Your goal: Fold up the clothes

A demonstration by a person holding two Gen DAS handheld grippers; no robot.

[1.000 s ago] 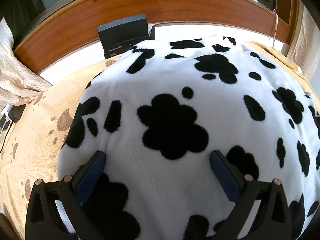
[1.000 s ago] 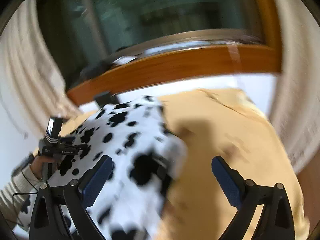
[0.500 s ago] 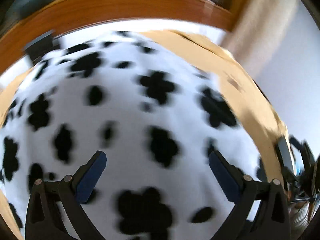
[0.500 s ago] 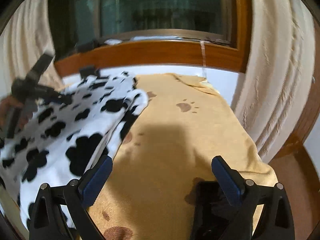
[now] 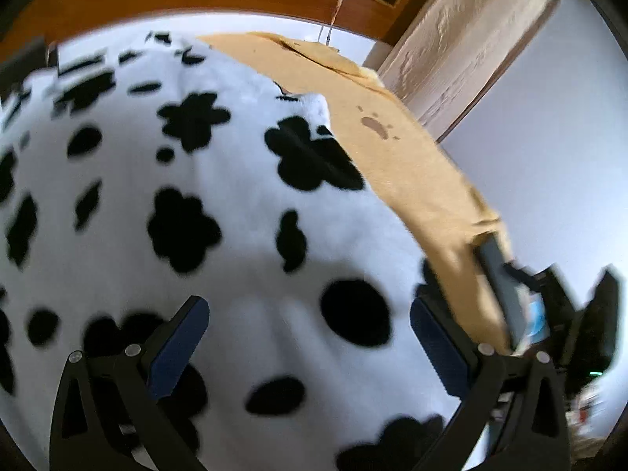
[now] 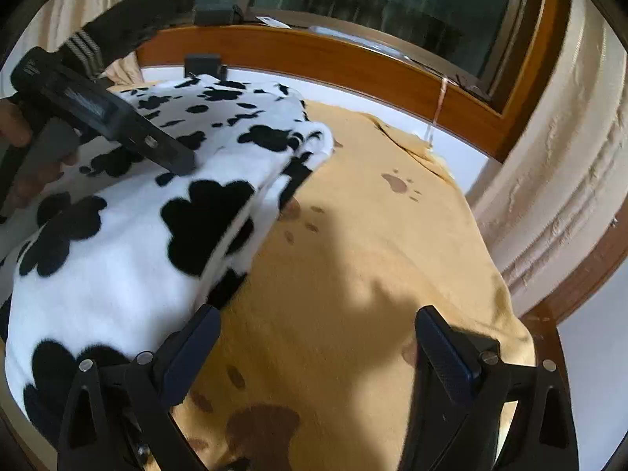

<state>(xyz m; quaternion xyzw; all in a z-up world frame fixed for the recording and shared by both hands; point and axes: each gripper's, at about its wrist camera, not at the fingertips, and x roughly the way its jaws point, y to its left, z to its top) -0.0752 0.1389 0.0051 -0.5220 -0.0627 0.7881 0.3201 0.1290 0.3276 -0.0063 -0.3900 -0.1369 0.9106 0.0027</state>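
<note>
A white fleece garment with black cow patches (image 5: 235,204) fills most of the left wrist view. It lies folded in layers (image 6: 129,243) on a tan blanket with brown paw prints (image 6: 373,243). My left gripper (image 5: 308,314) hovers open just above the fleece with nothing between its fingers. In the right wrist view a hand (image 6: 15,129) holds the left gripper (image 6: 172,155), its tip low over the garment's top. My right gripper (image 6: 318,322) stands open over the bare tan blanket (image 5: 408,165), beside the garment's folded right edge. It shows blurred in the left wrist view (image 5: 506,290).
A wooden window frame (image 6: 353,66) and white sill (image 6: 353,96) run along the back. A dark box (image 6: 206,64) stands on the sill. A cream curtain (image 6: 561,165) hangs at the right, and the blanket's right edge (image 6: 506,294) drops off near it.
The left gripper has swung right across the fleece toward the blanket edge. The right gripper has come off the garment and settled over the tan blanket. Both stayed open.
</note>
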